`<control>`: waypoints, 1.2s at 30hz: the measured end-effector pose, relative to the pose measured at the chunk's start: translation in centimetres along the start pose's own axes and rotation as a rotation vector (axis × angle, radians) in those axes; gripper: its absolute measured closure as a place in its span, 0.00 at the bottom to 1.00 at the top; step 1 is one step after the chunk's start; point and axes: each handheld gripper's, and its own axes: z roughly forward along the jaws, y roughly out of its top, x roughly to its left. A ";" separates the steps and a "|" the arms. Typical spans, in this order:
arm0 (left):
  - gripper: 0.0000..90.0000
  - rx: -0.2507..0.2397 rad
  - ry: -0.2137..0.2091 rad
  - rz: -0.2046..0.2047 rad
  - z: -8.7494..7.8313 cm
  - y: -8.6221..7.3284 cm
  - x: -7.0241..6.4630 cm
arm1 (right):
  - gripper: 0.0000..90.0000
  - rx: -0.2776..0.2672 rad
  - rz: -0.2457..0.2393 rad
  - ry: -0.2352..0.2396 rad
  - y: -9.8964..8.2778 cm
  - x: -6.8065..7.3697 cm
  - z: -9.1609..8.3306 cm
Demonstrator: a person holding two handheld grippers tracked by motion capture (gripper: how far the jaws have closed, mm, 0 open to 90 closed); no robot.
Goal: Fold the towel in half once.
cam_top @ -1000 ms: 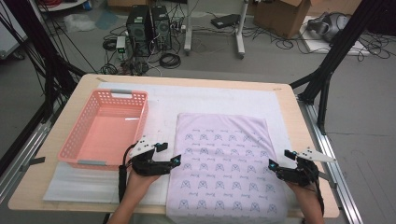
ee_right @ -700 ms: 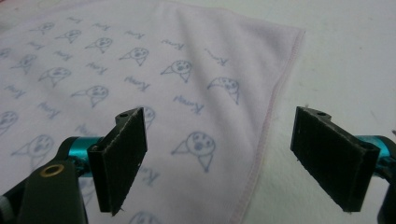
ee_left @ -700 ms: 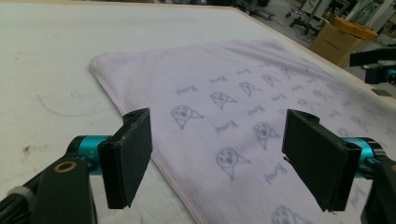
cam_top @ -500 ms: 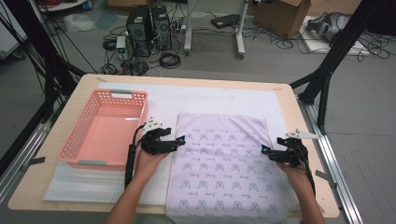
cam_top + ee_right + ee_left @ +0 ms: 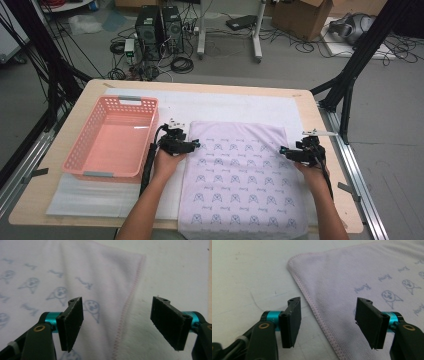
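A pale lilac towel [image 5: 240, 175] with small blue prints lies flat on the white mat, its near edge hanging over the table's front. My left gripper [image 5: 196, 145] sits at the towel's left hem [image 5: 312, 303], which runs between its jaws; the jaws have just been closing and still stand apart, pads off the cloth. My right gripper [image 5: 283, 150] straddles the right hem [image 5: 127, 305] the same way; its jaws have just been closing a little and the pads do not press the cloth. Both grippers [image 5: 328, 322] [image 5: 117, 323] are low over the table.
A pink plastic basket [image 5: 90, 160] stands empty on the left of the table, close beside my left hand. A white mat [image 5: 225, 102] covers most of the wooden tabletop. Black frame legs and cables stand beyond the far edge.
Both hands have moved away from me along the towel's side hems, from near the front corners to about the towel's upper third. Both pairs of jaws look slightly narrower.
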 end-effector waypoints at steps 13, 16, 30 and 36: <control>0.97 0.033 0.034 0.118 0.2 0.2 -1.2 | 0.95 0.090 -0.059 -0.069 0.6 1.2 0.7; 0.97 0.016 0.060 0.083 0.2 0.6 -0.9 | 0.96 0.091 -0.055 -0.066 0.9 1.0 0.7; 0.97 -0.130 0.094 -0.009 -1.5 4.6 0.4 | 0.97 -0.115 0.002 -0.074 4.6 0.3 -1.1; 0.97 -0.128 0.036 -0.010 -2.8 3.9 0.2 | 0.97 -0.105 0.010 -0.029 3.8 0.3 -2.0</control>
